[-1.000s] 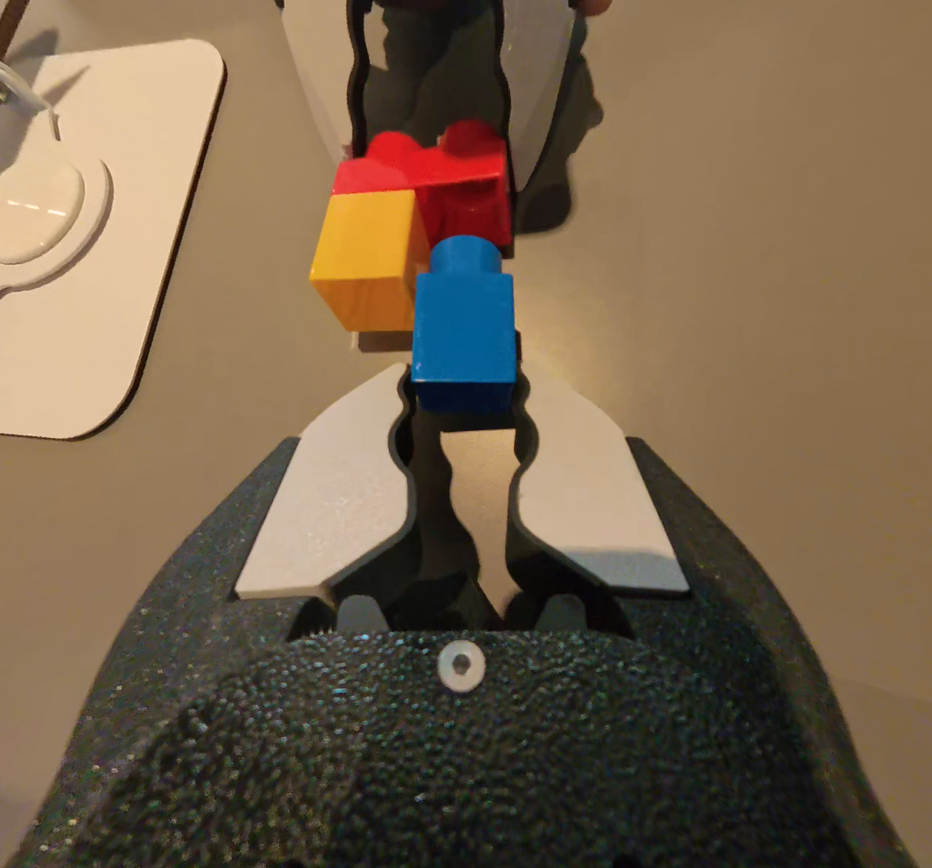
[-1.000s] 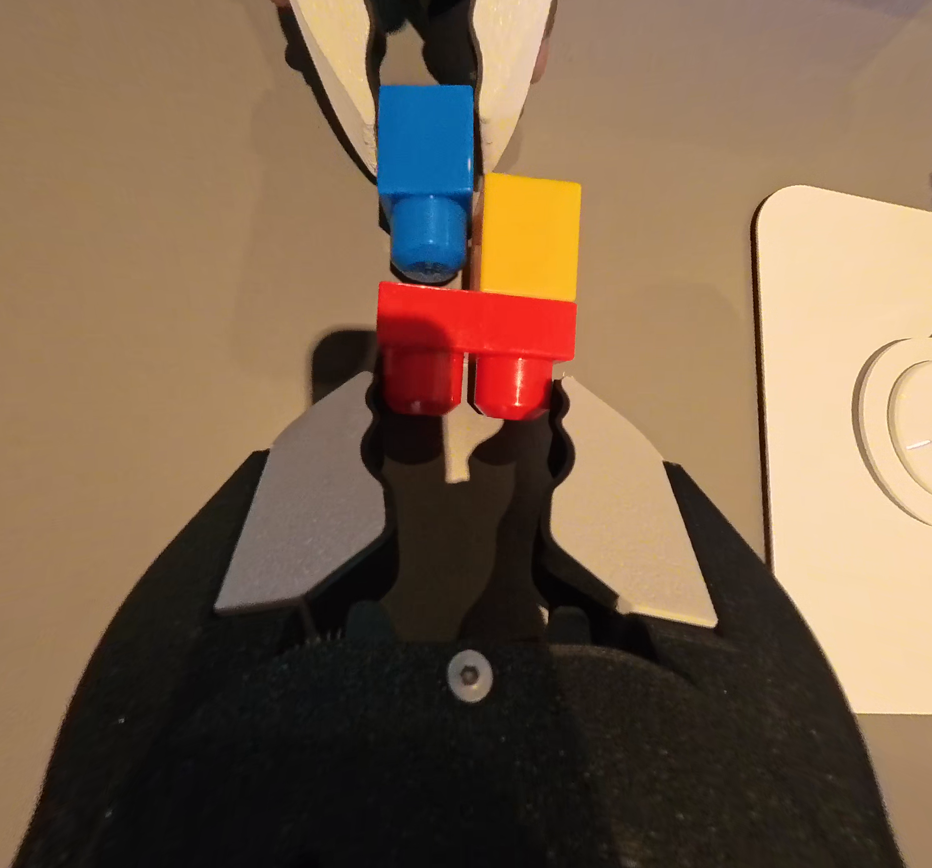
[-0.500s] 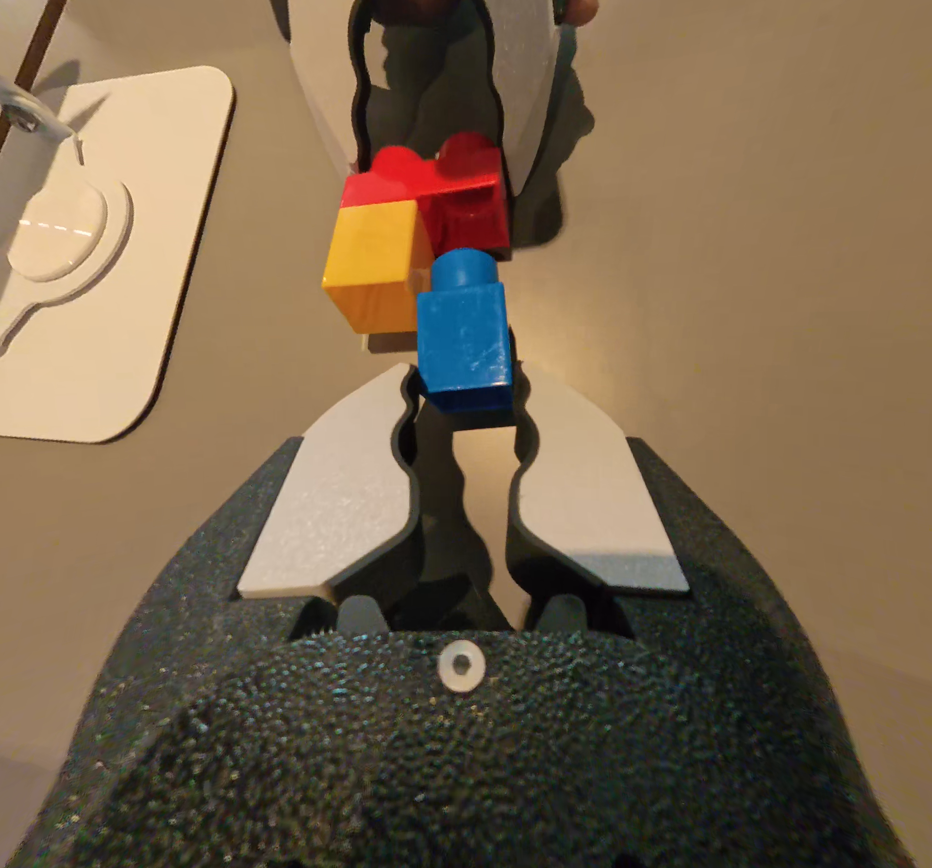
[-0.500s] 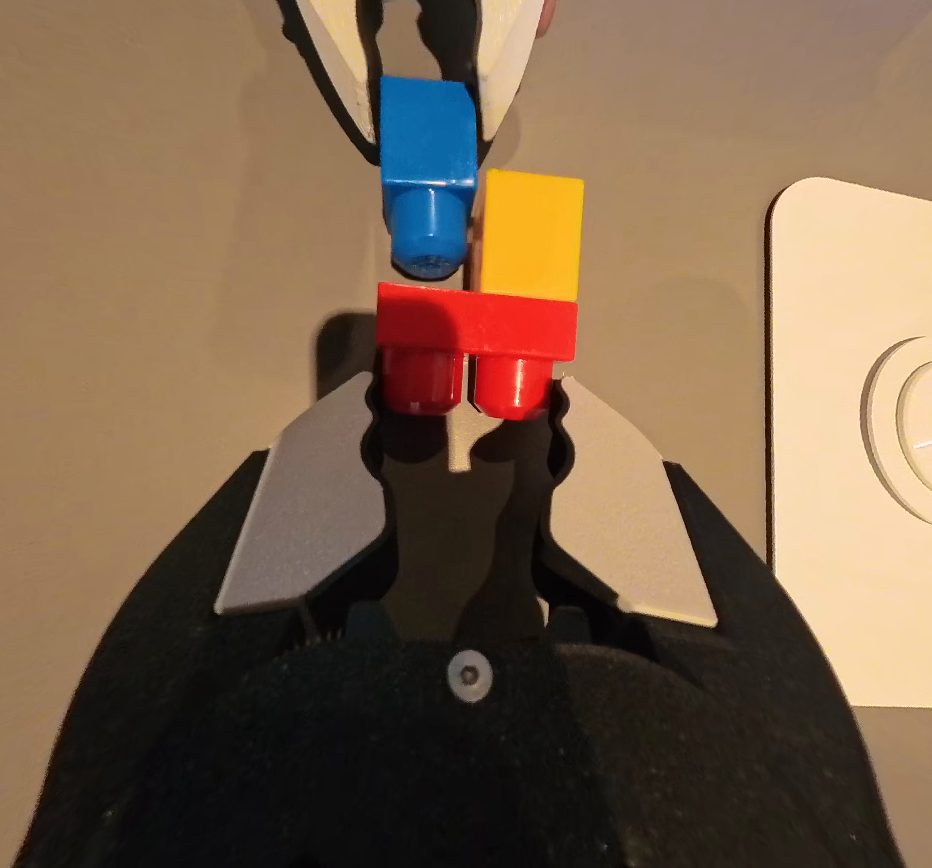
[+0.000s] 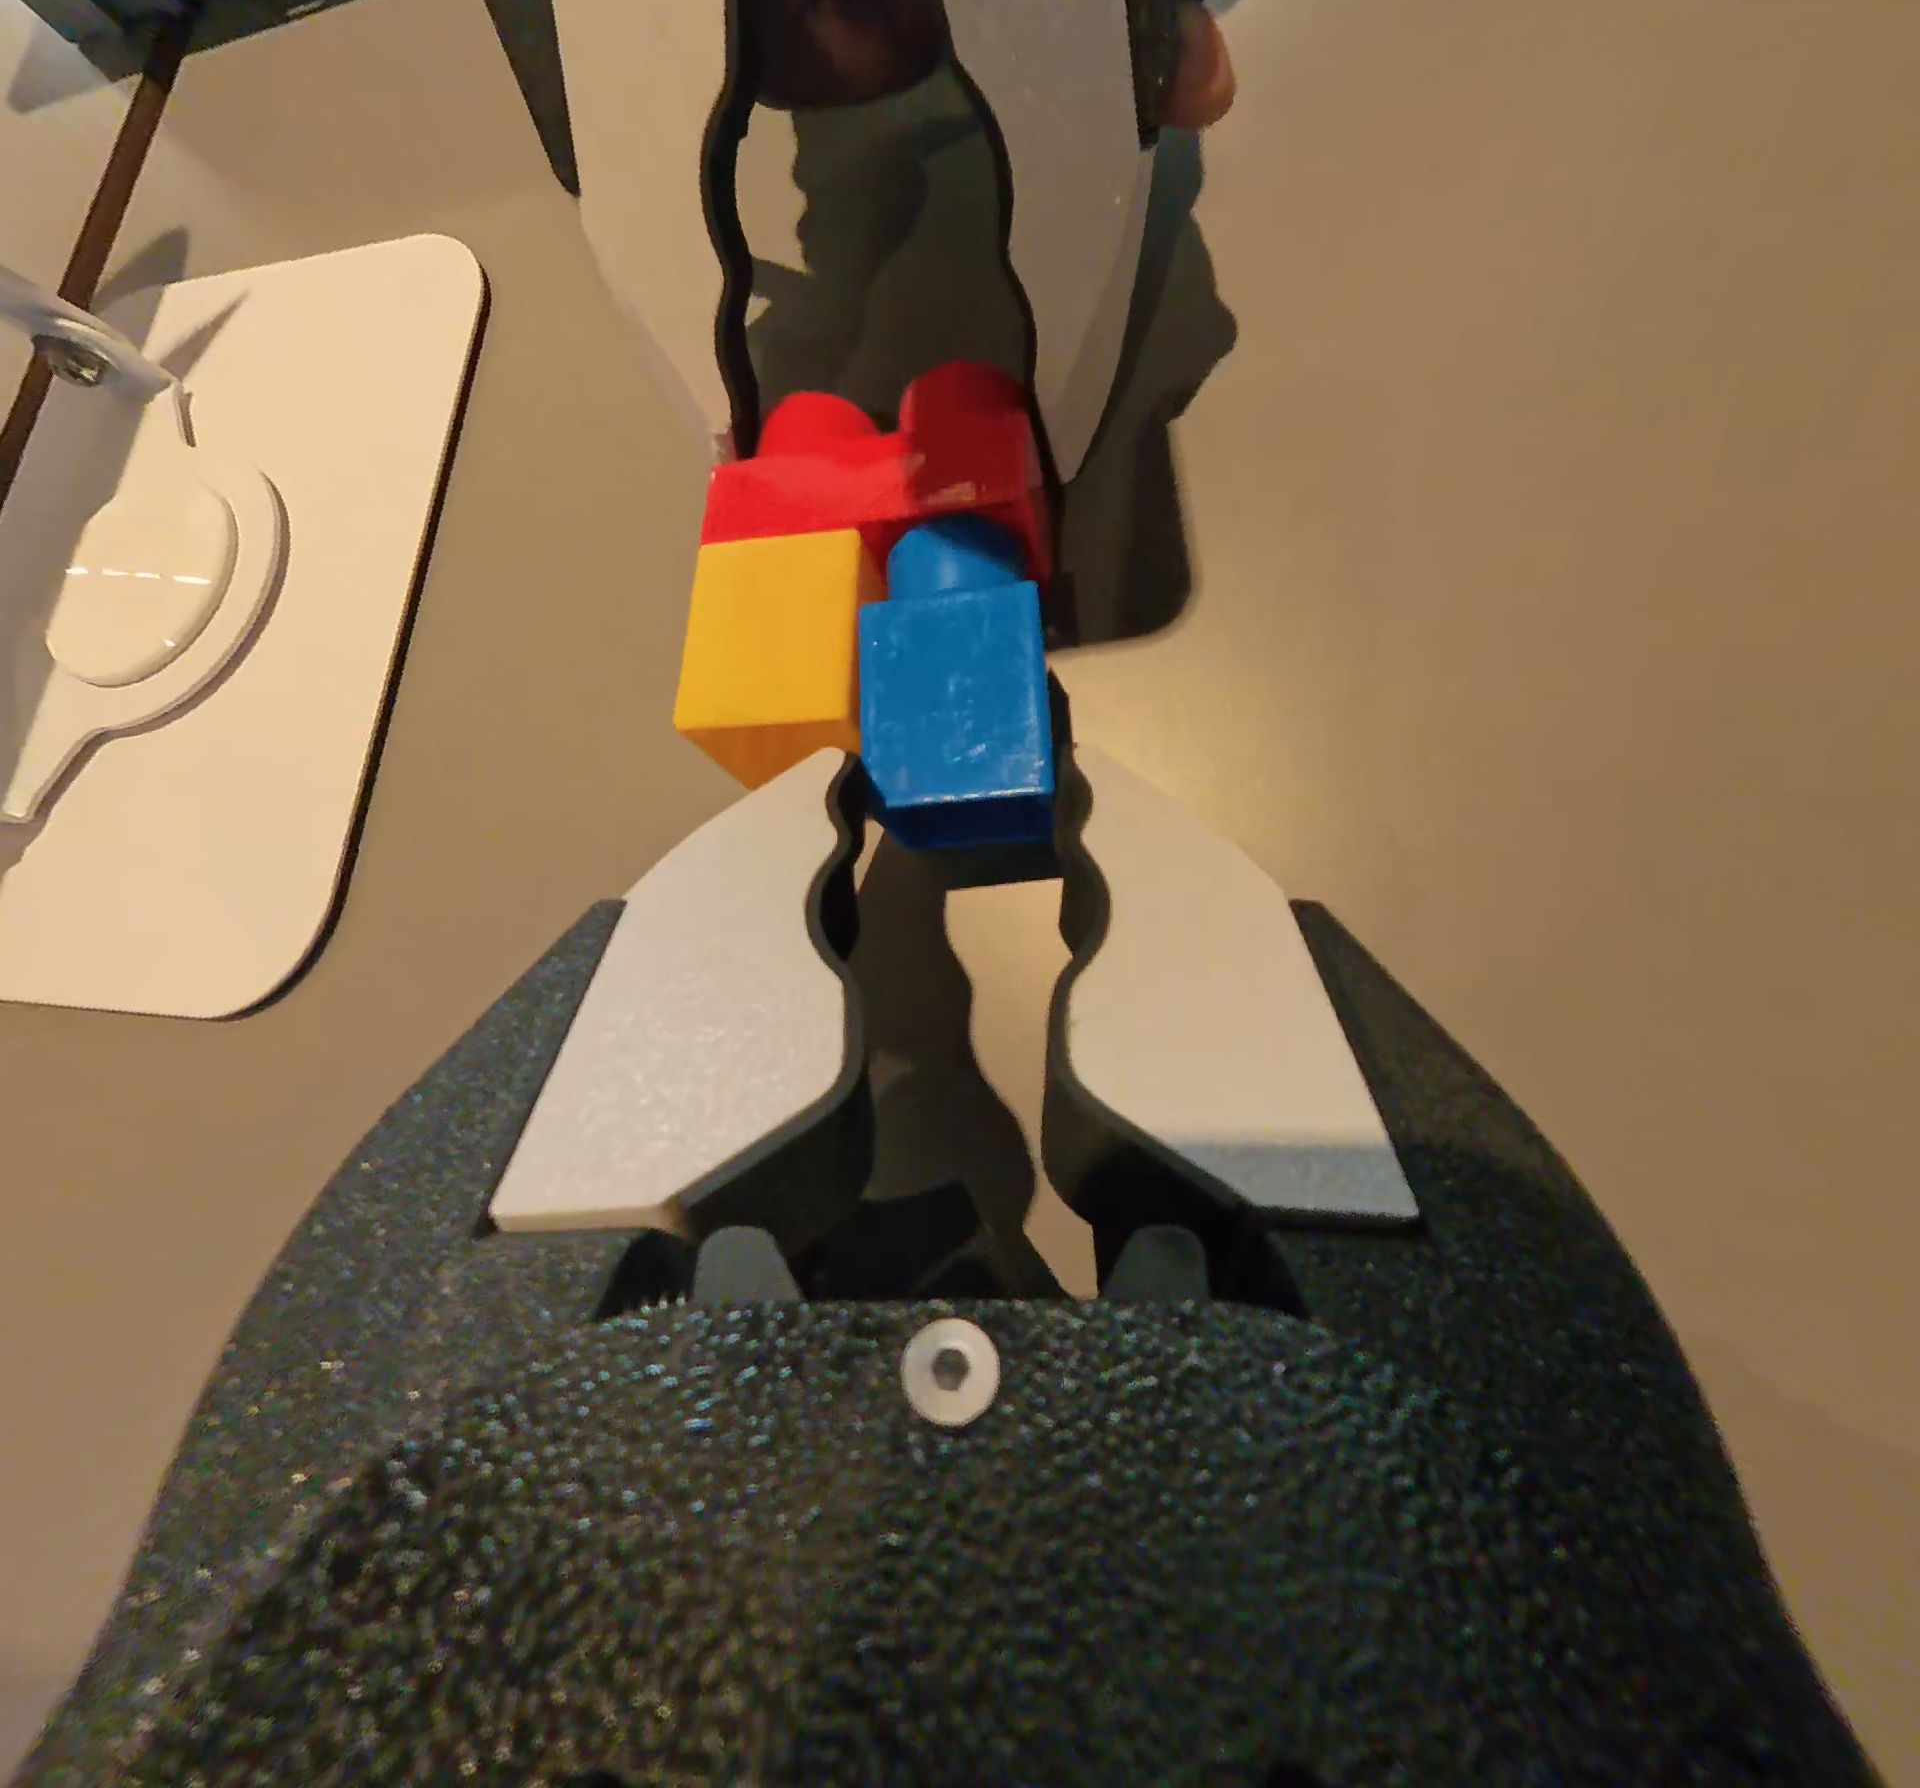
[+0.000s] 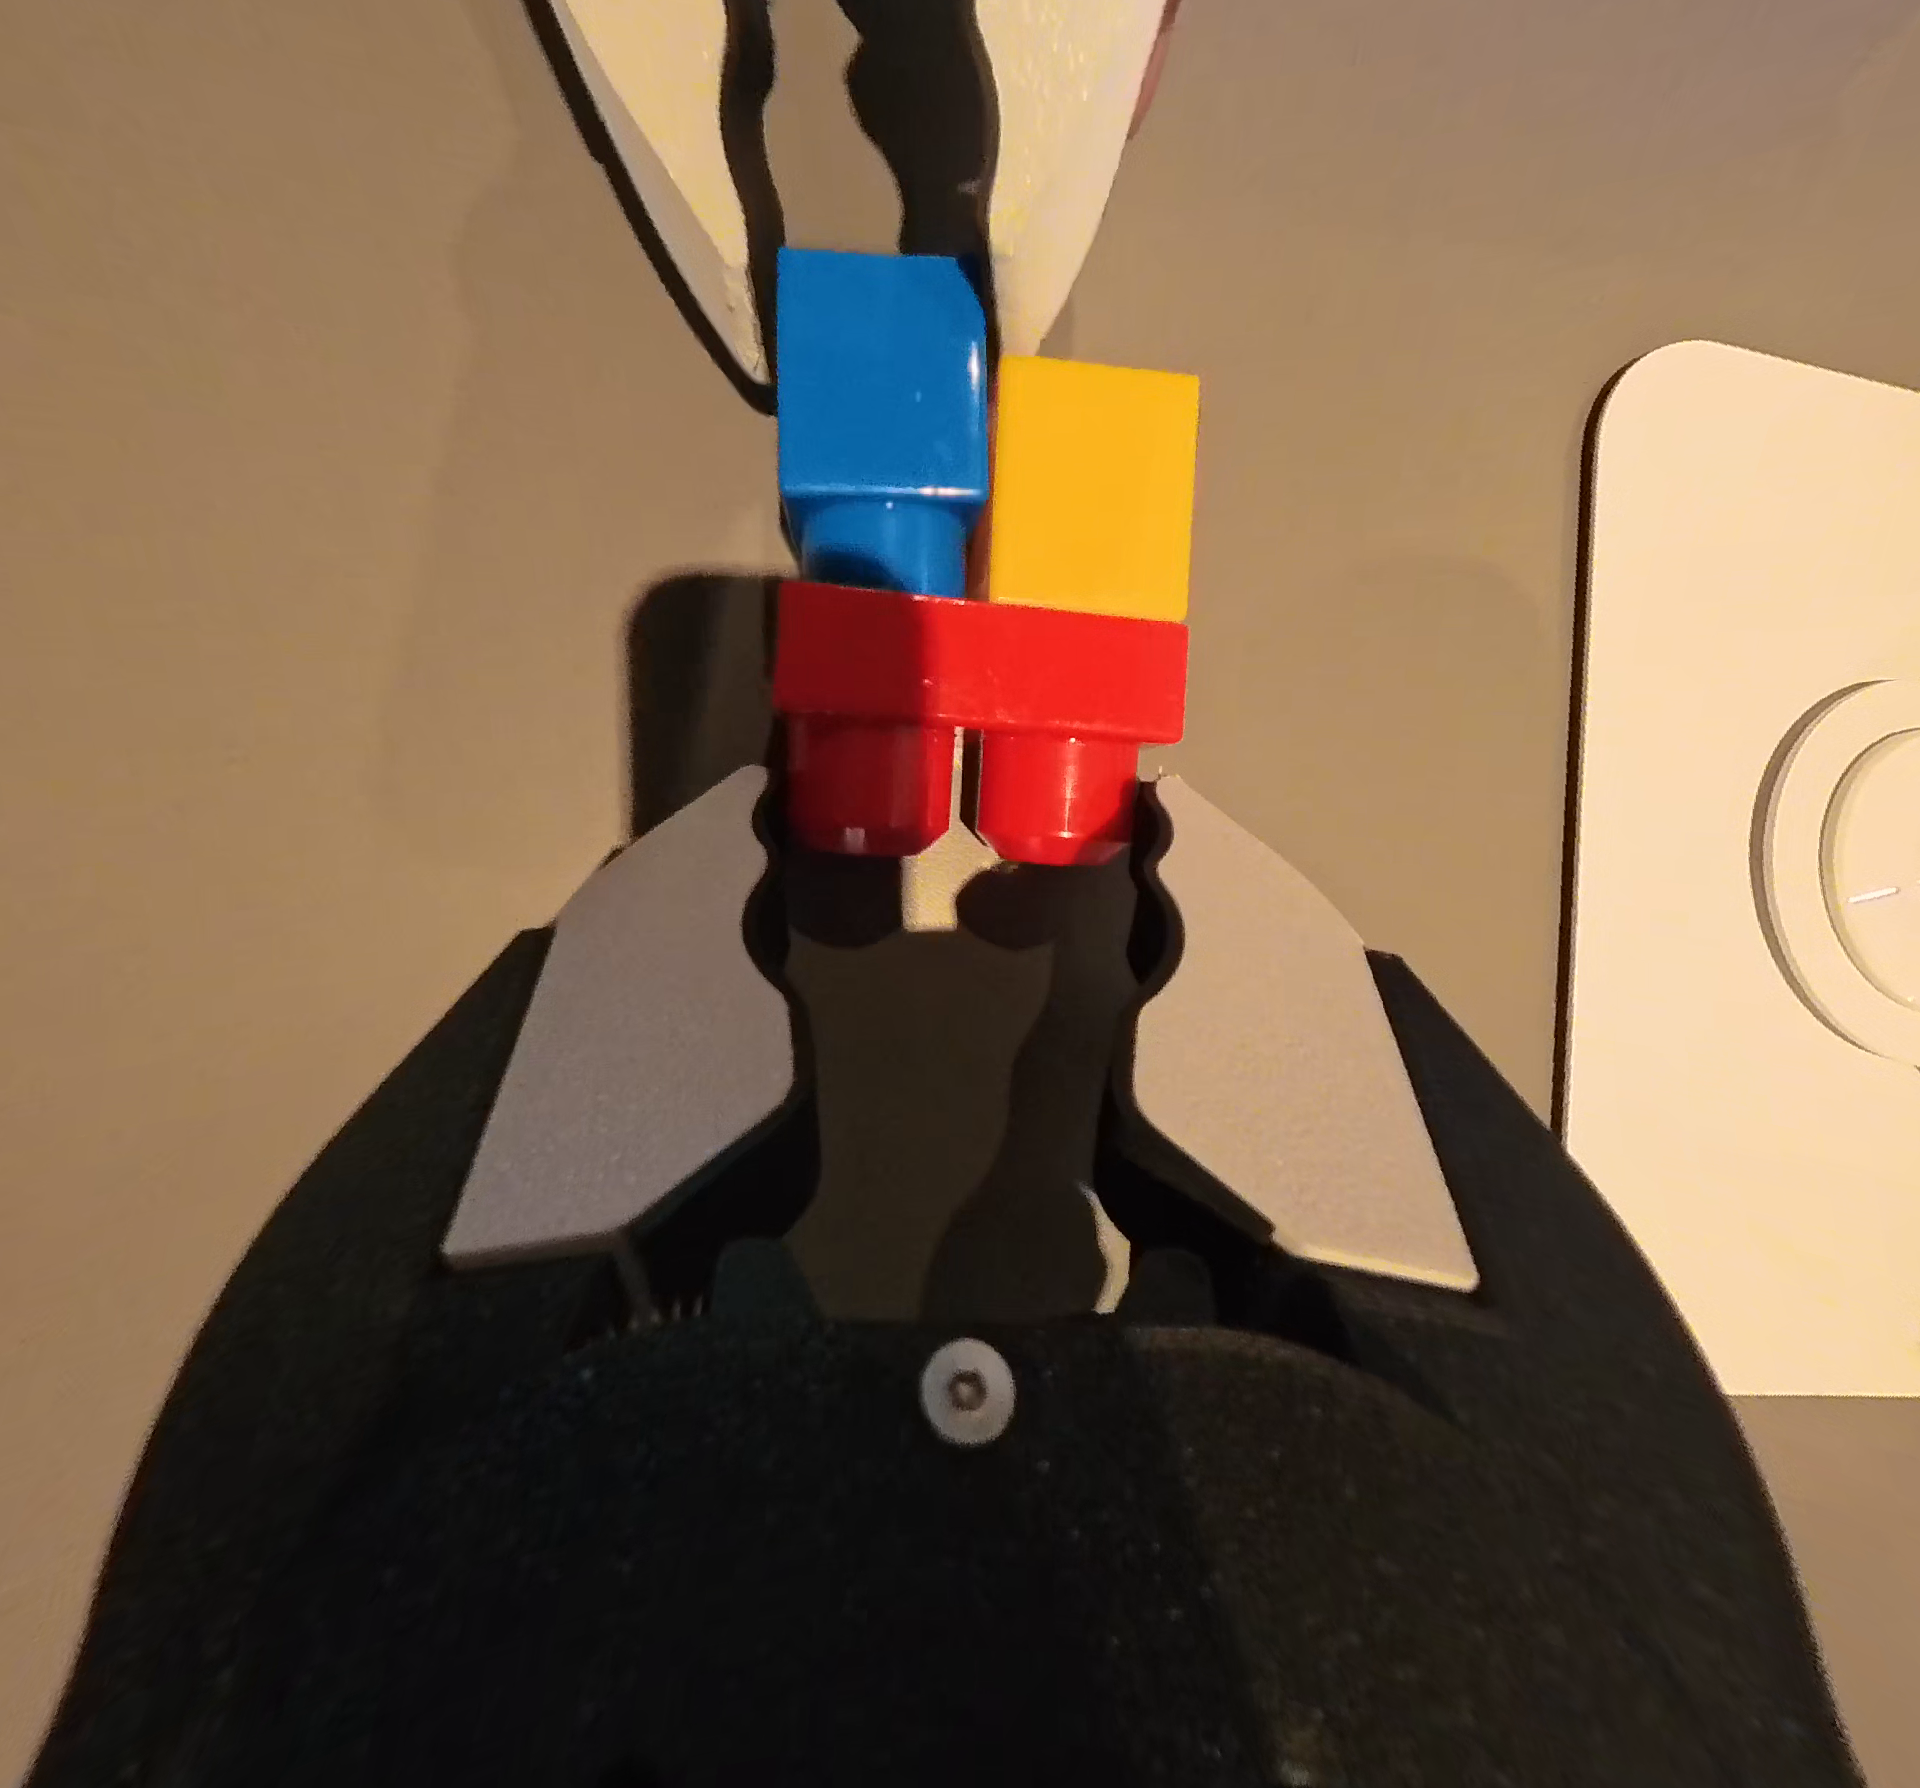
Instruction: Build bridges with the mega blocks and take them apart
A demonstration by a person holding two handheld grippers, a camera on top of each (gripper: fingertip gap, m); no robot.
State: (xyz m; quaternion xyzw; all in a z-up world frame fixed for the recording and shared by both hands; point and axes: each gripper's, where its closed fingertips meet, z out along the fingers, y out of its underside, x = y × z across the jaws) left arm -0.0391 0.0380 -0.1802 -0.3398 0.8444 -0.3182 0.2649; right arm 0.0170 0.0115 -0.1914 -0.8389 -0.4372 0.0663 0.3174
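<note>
Gripping the blue block between its fingertips, my left gripper holds it up off the table, the block's single stud pointing away from the camera. That stud sits at the underside of the red block; from the right wrist view it looks partly entered into the red one's open bottom, tilted a little, though I cannot tell how deep it has gone.

My right gripper faces the left one head-on, and its fingers are closed on the red block's two studs, one finger against the outer side of each. The red block is a two-stud piece lying crosswise between the grippers. A yellow block is already seated under its other half, flush against it, and stands just beside the blue block, their side faces close or touching.

All three blocks hang in the air between the two grippers, casting a dark shadow on the tan table below.

Off to the side lies a white board with rounded corners and a round raised disc on it, well apart from the blocks.
</note>
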